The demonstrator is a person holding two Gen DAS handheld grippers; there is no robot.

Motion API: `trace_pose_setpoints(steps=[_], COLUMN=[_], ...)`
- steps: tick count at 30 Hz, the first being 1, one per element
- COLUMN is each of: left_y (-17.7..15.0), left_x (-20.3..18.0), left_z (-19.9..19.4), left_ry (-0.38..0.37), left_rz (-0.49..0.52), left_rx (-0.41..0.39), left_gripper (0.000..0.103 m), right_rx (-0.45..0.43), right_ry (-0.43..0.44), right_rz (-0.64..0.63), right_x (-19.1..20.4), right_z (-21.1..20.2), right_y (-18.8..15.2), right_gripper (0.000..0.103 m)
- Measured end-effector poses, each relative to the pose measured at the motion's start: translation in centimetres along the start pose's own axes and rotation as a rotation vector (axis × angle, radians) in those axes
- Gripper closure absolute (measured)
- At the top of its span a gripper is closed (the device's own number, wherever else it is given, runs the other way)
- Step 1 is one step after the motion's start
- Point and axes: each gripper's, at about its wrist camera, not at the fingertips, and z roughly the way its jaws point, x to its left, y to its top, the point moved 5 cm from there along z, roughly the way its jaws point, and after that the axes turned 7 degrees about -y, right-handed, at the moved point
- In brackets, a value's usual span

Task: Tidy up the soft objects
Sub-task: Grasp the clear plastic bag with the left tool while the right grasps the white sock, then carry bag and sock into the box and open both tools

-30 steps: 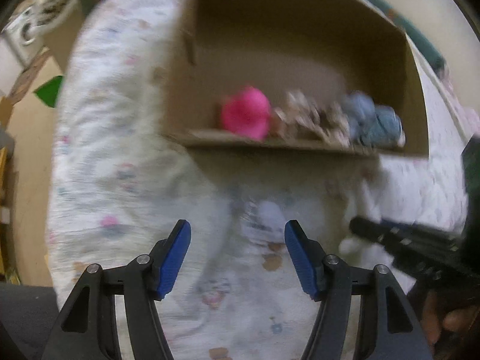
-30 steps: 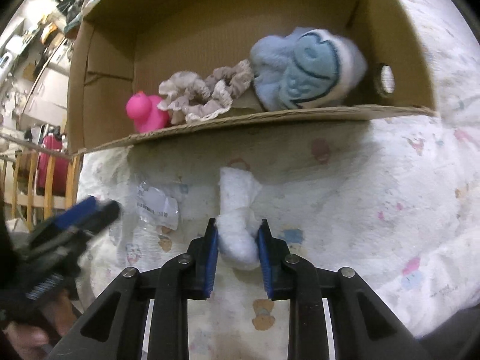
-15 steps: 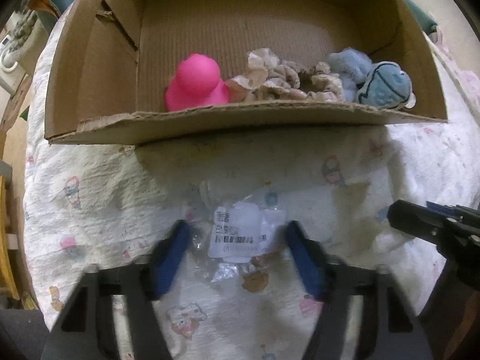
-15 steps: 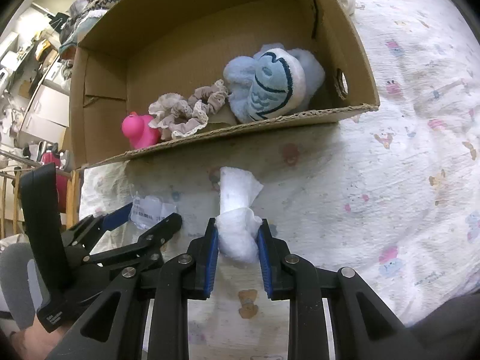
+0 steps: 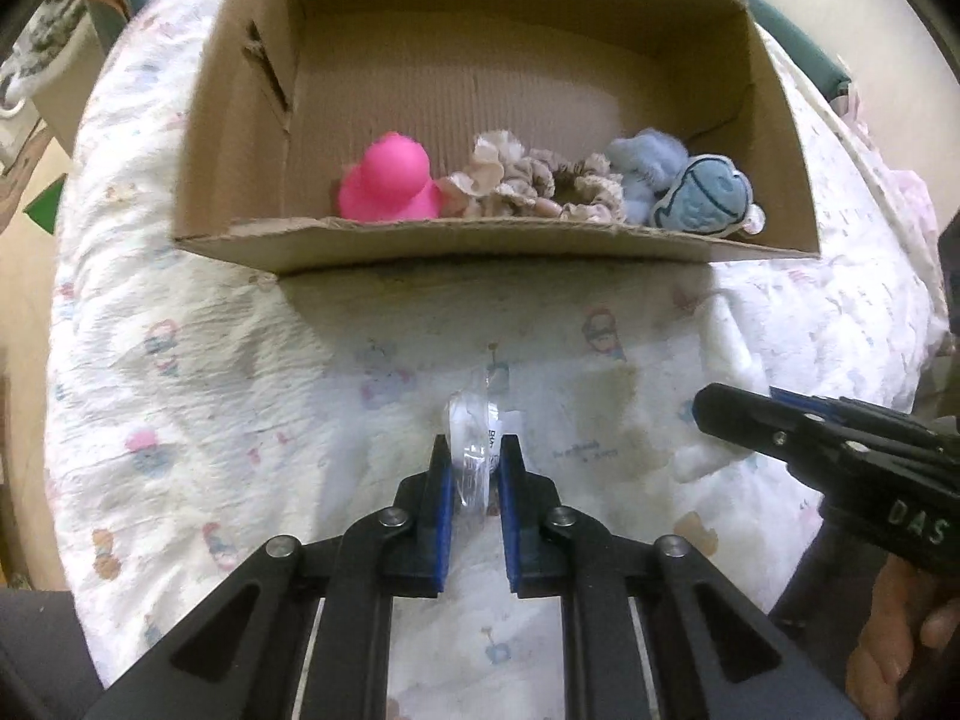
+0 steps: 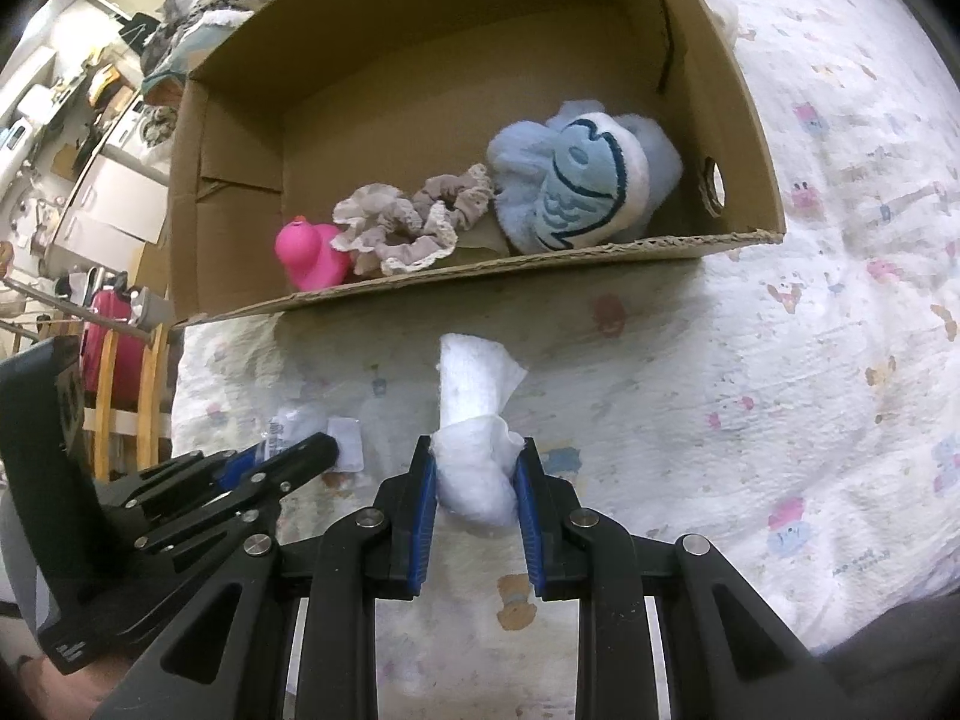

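Note:
A cardboard box (image 5: 252,252) (image 6: 750,138) lies on a printed white quilt. Inside it are a pink rubber duck (image 5: 393,183) (image 6: 312,252), beige lace scrunchies (image 5: 528,186) (image 6: 408,228) and a blue plush fish (image 5: 696,195) (image 6: 576,180). My left gripper (image 5: 475,468) is shut on a clear plastic packet (image 5: 471,450) with a white label, in front of the box. My right gripper (image 6: 474,474) is shut on a white fluffy cloth (image 6: 474,420), also in front of the box. The left gripper shows in the right wrist view (image 6: 282,462), the right gripper in the left wrist view (image 5: 708,408).
The quilt (image 5: 180,390) (image 6: 810,360) covers a bed. To its left in the right wrist view stand a wooden rack (image 6: 120,396), a pink item (image 6: 111,348) and cluttered shelves (image 6: 72,138). A floor edge with a green scrap (image 5: 42,210) lies left of the bed.
My left gripper has closed from wide open onto the plastic packet. My right gripper has kept its hold on the white cloth and lifted slightly away from the box.

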Motion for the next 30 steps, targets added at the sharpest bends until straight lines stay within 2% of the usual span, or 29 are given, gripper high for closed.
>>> trace_pose_setpoints(steps=[8,11,14,20,24,30], left_y=[-0.6,0.2,1.8,6.1,8.3,10.8], left_x=[0.0,-0.1,-0.2,-0.2,-0.4,-1.0], left_z=[-5.3,-8.3,-10.6,-11.2,-11.3,-9.7], left_ry=[0.037,0.053,0.073,0.057,0.068,0.095], left_rz=[0.024,0.032,0.052,0.028,0.057,0.098], left_rx=[-0.097,-0.171,-0.236,-0.29,-0.317,-0.371], left_gripper=[0.091,0.091,0.091,0.091,0.091,0.091], right_rx=[-0.038,-0.078,-0.126,-0.257,-0.344,-0.37], right_ry=[0.026,0.032,0.068,0.114,0.1,0.081], right_rz=[-0.048,-0.106,-0.098,-0.066,-0.084,-0.083], right_x=[1.0,1.4,1.2,1.5,2.0,2.1], right_z=[-1.9,-3.7,-5.6,-8.8,-10.3,-8.9], right_y=[-0.4,-0.2,0.9,3.9,6.1,8.8], right_gripper=[0.076,0.076,0.076,0.076,0.076,0.076])
